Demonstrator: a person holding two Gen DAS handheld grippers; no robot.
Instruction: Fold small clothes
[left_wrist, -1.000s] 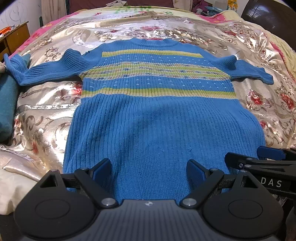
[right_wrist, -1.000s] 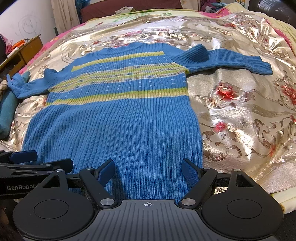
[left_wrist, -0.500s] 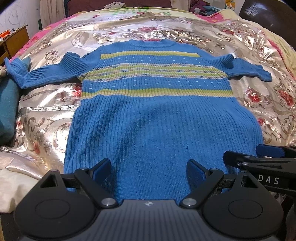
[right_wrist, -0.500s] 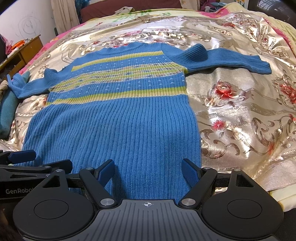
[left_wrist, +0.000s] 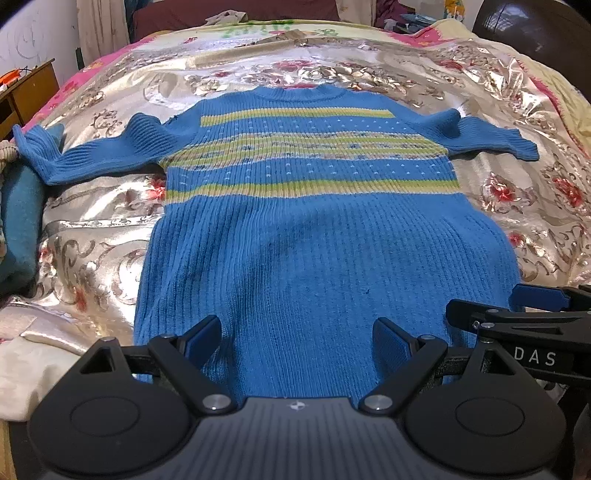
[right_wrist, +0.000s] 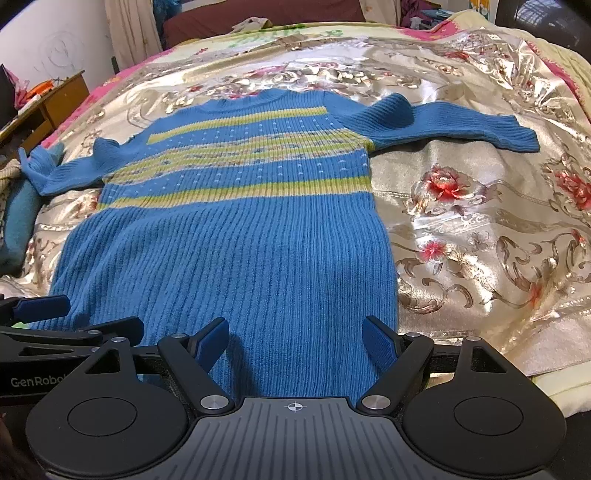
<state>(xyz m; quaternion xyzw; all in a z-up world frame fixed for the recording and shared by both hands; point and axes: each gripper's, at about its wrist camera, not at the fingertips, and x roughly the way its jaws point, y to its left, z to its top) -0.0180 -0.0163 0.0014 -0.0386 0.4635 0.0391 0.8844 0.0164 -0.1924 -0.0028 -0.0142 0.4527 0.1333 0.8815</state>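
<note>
Hovering at hem | sweater (left_wrist: 314, 236) flat on bedspread (left_wrist: 517, 110), collar far, long axis straight away from me | left gripper (left_wrist: 295, 338) and right gripper (right_wrist: 295, 338) wide open, empty, side by side, equally near hem.

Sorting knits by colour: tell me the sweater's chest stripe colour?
Yellow-green stripes on the blue sweater; clearest in the left wrist view.

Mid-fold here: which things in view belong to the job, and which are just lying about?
For the job:
- blue striped sweater, spread flat on the bedspread
- left gripper, open at the hem
- right gripper, open at the hem

Lying about:
- teal cloth at the bed's left edge
- wooden desk
</note>
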